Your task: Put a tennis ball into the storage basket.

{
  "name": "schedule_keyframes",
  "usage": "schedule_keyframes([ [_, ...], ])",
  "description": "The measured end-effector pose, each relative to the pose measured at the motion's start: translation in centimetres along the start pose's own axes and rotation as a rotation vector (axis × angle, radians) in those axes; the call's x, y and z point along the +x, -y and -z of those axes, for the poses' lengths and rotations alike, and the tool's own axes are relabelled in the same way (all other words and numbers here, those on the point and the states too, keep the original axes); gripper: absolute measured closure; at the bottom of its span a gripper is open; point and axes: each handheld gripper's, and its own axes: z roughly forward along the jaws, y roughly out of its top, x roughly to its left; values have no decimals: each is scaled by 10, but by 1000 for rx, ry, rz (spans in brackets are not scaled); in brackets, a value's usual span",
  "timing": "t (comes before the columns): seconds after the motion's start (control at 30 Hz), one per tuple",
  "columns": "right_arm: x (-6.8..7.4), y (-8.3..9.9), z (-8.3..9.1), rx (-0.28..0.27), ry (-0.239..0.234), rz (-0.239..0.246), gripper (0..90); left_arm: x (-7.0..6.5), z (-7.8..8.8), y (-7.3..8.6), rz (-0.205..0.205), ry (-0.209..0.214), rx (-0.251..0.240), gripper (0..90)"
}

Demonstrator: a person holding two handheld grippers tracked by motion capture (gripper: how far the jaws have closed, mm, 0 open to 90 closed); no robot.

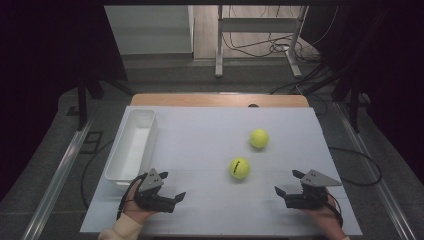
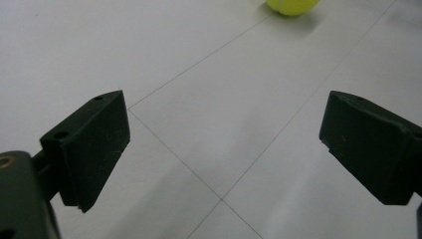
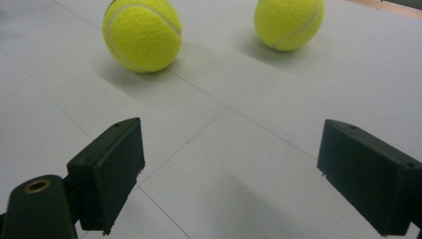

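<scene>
In the high view, two balls are counted on the white tabletop: one ball near the middle, a second ball just behind it toward the right edge. One white bin is seen along the left edge, with nothing seen in it. The left gripper is held near the front left corner and the right gripper near the front right corner; both are pointed inward, and both balls lie untouched, well apart from either. The step in hand is judged to be the start of a pick: nothing is gripped yet, and the balls are probably meant for the bin.

In the left gripper view, the jaws are seen spread wide with only bare tabletop between them. The near ball is cut by the top edge, ahead and off to the right.

In the right gripper view, the jaws are likewise held apart and empty. Both balls are seen ahead: the near ball to the left, the far ball to the right.

The next move is judged to call for one gripper to be carried forward to the near ball, lowered so the jaws straddle it, and closed gently, since a round ball can be nudged into rolling.
</scene>
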Motion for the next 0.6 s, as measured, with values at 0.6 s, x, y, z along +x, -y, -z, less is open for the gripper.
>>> schedule_keyframes([
  [0.6, 0, 1, 0, 6, -17, 1, 124, -2, -1, -1, 5, 0, -7, 65],
])
